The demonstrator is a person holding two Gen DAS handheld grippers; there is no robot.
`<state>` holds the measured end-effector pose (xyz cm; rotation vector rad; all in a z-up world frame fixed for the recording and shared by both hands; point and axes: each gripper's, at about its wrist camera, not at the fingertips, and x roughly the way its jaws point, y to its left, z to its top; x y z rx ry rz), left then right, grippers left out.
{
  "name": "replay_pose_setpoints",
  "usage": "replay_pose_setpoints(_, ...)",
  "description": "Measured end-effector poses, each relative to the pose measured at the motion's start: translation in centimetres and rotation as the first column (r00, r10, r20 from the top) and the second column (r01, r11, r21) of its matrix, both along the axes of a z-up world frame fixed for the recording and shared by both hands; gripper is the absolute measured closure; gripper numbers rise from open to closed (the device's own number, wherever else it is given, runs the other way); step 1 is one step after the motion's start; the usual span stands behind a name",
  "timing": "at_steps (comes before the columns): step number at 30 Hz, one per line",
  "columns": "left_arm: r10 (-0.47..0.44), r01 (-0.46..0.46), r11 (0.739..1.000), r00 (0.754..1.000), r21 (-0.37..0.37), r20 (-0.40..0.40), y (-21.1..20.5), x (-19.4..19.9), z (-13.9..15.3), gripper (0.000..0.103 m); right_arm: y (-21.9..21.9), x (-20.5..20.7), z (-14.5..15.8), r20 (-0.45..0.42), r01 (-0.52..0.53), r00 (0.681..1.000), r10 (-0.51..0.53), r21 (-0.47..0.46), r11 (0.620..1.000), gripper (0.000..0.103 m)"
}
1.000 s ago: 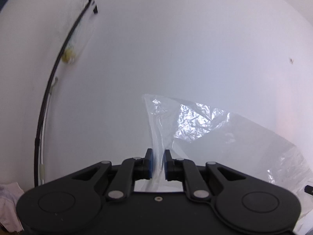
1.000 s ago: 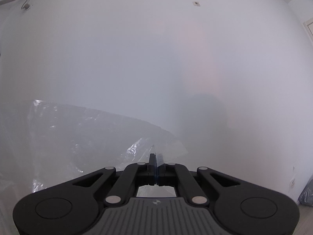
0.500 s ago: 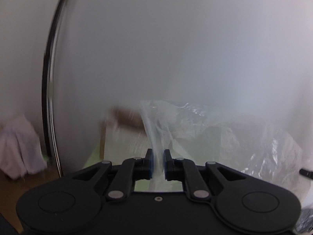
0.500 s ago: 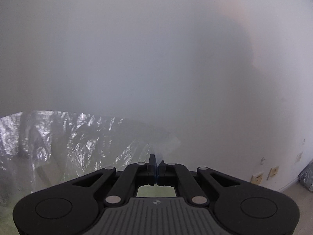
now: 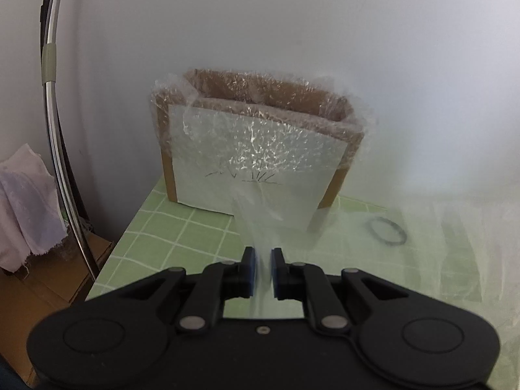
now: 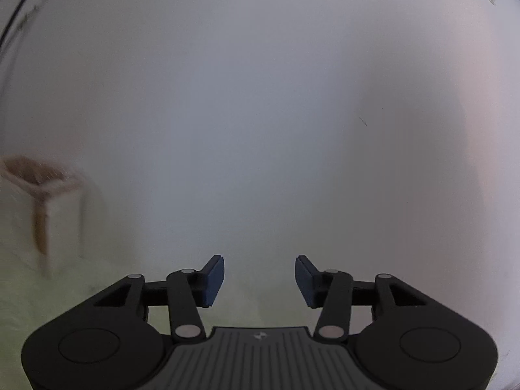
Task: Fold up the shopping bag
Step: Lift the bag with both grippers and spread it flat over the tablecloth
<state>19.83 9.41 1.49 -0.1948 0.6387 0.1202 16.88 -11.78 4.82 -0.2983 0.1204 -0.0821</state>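
The shopping bag (image 5: 256, 221) is thin clear plastic. A bunched strip of it rises from between the blue pads of my left gripper (image 5: 262, 261), which is shut on it. The rest of the bag drapes hazily to the right (image 5: 455, 250) over the green checked table (image 5: 169, 230). In the right wrist view my right gripper (image 6: 259, 276) faces a white wall. Its jaws are opening, with nothing between them. That view is blurred, and the bag cannot be made out in it.
A cardboard box (image 5: 247, 162) lined with clear plastic, a white sheet on its front, stands against the wall; it also shows blurred (image 6: 42, 195). A black ring (image 5: 386, 229) lies on the table. A curved metal pole (image 5: 55, 130) and pale cloth (image 5: 26, 208) stand left of the table edge.
Both views have swung down from bare wall to the table and box. The left gripper kept its hold on the bag. The right gripper's jaws came apart and let go of the bag.
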Motion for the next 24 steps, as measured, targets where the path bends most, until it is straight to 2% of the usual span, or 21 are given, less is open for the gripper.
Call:
replay_pose_setpoints(1, 0.001, -0.001, 1.000, 1.000, 0.000, -0.001, 0.0, 0.2, -0.1, 0.093, 0.3, -0.6, 0.2, -0.004, -0.024, 1.000, 0.024, 0.040, 0.999, 0.053)
replay_pose_setpoints(4, 0.003, -0.003, 1.000, 1.000, -0.006, -0.004, -0.1, 0.9, -0.2, 0.093, 0.2, -0.8, 1.2, -0.098, -0.090, 0.989, 0.113, 0.212, 0.973, 0.055)
replay_pose_setpoints(6, 0.005, -0.005, 1.000, 1.000, -0.004, -0.006, -0.3, 1.2, -0.3, 0.093, 2.2, -0.7, -0.2, -0.209, -0.193, 0.942, 0.262, 0.300, 0.934, 0.074)
replay_pose_setpoints(7, 0.004, -0.004, 1.000, 1.000, -0.001, -0.008, -0.3, 1.5, -0.4, 0.093, 3.0, -0.4, -1.2, -0.253, -0.230, 0.913, 0.319, 0.326, 0.917, 0.094)
replay_pose_setpoints(8, 0.003, -0.004, 1.000, 1.000, -0.003, -0.010, -0.4, 1.6, -0.5, 0.093, 3.5, 0.7, -2.6, -0.292, -0.237, 0.896, 0.335, 0.323, 0.916, 0.099)
replay_pose_setpoints(10, -0.008, 0.008, 1.000, 1.000, -0.006, -0.010, -0.6, 1.7, -0.7, 0.093, 4.4, 2.5, -5.1, -0.366, -0.241, 0.861, 0.352, 0.315, 0.918, 0.099)
replay_pose_setpoints(14, -0.055, 0.055, 0.998, 0.998, 0.005, 0.025, -0.4, 1.2, -0.5, 0.090, 4.3, 1.3, -7.2, -0.470, -0.151, 0.846, 0.252, 0.241, 0.959, 0.099)
replay_pose_setpoints(15, -0.066, 0.066, 0.998, 0.997, 0.005, 0.036, -0.3, 0.8, -0.3, 0.086, 2.7, -0.6, -8.2, -0.479, -0.135, 0.844, 0.240, 0.242, 0.961, 0.100)
replay_pose_setpoints(17, -0.082, 0.082, 0.997, 0.995, 0.003, 0.051, 0.0, -0.1, 0.1, 0.073, 0.4, -2.2, -8.1, -0.493, -0.105, 0.842, 0.220, 0.250, 0.962, 0.100)
replay_pose_setpoints(18, -0.088, 0.089, 0.996, 0.994, -0.003, 0.060, 0.3, -0.7, 0.3, 0.063, -0.5, -2.8, -8.0, -0.498, -0.093, 0.841, 0.212, 0.253, 0.963, 0.100)
replay_pose_setpoints(21, -0.070, 0.072, 0.997, 0.995, -0.020, 0.076, 1.5, -3.0, 0.6, 0.059, -0.9, -2.1, -7.8, -0.495, -0.071, 0.847, 0.192, 0.252, 0.965, 0.100)
replay_pose_setpoints(24, -0.023, 0.024, 1.000, 0.998, -0.007, 0.055, 2.4, -5.1, 0.2, 0.057, -0.9, -1.5, -7.8, -0.490, -0.049, 0.856, 0.167, 0.244, 0.969, 0.101)
